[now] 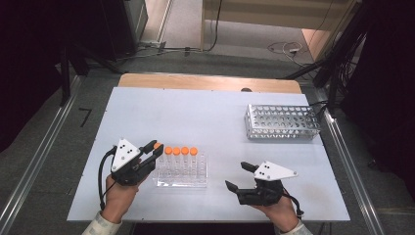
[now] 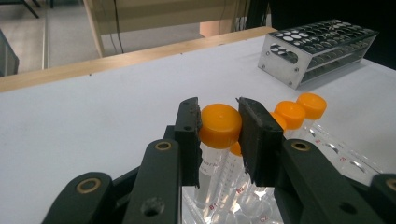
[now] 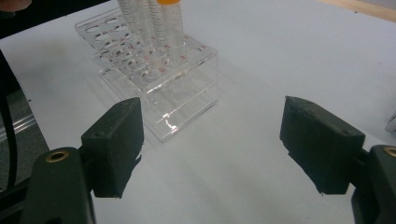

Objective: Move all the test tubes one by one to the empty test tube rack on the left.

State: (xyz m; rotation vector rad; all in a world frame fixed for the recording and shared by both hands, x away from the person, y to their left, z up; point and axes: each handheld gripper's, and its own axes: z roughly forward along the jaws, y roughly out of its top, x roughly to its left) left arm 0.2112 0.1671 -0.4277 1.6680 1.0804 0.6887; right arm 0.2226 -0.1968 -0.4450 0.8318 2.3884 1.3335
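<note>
In the high view, the left gripper point(image 1: 155, 148) clamps the cap of a tube point(image 1: 157, 146) at the left end of the clear rack point(image 1: 182, 180); the jaws hide most of that tube. The right gripper point(image 1: 239, 176) rests on the white table point(image 1: 195, 117) with its jaws spread, holding nothing. A metal rack point(image 1: 281, 121) stands far right, grey floor around.

In the left gripper view, the tube's point(image 2: 219, 125) orange cap sits pinched between both pads; its lower end is cut off.

In the right gripper view, the clear rack's point(image 3: 154, 74) tubes point(image 3: 170, 18) are cropped at the top.
</note>
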